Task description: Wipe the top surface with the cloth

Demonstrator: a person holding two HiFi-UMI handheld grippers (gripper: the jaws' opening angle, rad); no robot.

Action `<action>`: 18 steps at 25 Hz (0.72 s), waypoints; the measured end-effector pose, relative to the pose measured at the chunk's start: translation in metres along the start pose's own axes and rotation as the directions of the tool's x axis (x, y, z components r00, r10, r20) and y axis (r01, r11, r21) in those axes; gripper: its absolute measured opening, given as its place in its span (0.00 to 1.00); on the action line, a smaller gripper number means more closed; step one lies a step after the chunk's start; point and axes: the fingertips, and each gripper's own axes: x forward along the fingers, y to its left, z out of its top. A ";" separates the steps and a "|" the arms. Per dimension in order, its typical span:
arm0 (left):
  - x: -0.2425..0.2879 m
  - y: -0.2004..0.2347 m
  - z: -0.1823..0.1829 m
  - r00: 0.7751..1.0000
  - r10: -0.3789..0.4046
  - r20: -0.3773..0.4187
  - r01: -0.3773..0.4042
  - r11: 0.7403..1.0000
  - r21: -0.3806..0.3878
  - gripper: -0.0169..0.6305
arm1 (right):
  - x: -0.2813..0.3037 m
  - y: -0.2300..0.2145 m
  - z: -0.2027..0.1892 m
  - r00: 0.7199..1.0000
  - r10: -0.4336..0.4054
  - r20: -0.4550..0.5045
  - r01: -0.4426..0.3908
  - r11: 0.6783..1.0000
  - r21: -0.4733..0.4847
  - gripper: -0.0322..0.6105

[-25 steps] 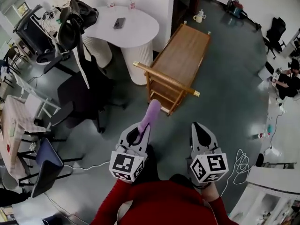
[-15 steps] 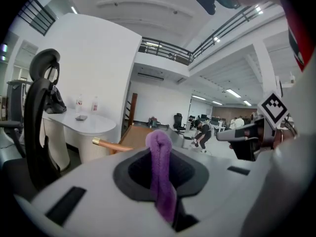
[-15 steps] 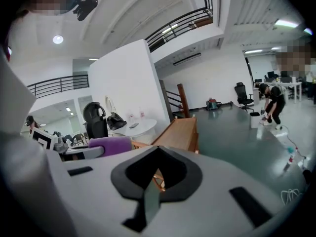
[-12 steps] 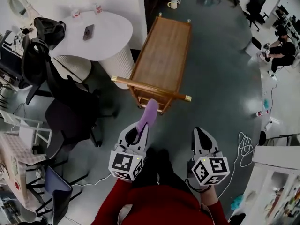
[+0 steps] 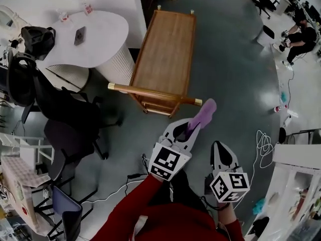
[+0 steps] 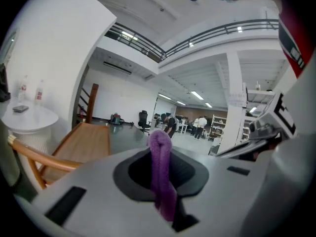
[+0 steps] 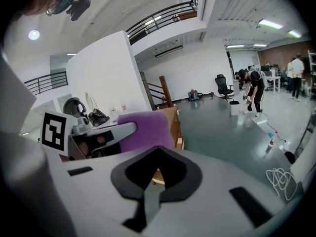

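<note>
A wooden cart with a flat slatted top (image 5: 165, 49) stands on the grey floor ahead of me. My left gripper (image 5: 189, 127) is shut on a purple cloth (image 5: 203, 112), whose free end sticks out past the jaws just off the cart's near right corner, above the floor. In the left gripper view the purple cloth (image 6: 161, 172) stands pinched between the jaws, with the cart top (image 6: 84, 142) to its left. My right gripper (image 5: 218, 146) hangs lower and to the right, shut with nothing in it. From the right gripper view the cloth (image 7: 143, 130) shows beside the left gripper.
A white rounded table (image 5: 95, 39) with a phone stands left of the cart. Black office chairs (image 5: 70, 119) crowd the left side. A white cable (image 5: 263, 144) lies coiled on the floor at the right. People sit or stand far off at the upper right.
My left gripper has swung right and forward with the cloth, from the cart's near rail to off its right corner. The right gripper has dropped slightly. The head view has shifted.
</note>
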 end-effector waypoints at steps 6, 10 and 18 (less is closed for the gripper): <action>0.032 0.022 -0.034 0.998 0.019 -0.061 -0.017 0.999 0.034 0.10 | 0.003 -0.002 -0.008 0.999 -0.033 -0.006 0.033 0.999 0.013 0.05; 0.027 0.079 -0.054 0.984 0.148 -0.098 -0.146 0.989 0.025 0.10 | 0.020 0.002 -0.015 0.999 -0.003 -0.051 0.003 1.000 -0.001 0.05; -0.060 0.225 -0.062 0.892 0.434 -0.124 -0.420 0.899 0.121 0.10 | 0.080 0.056 -0.022 0.986 0.119 -0.118 -0.123 0.992 -0.031 0.05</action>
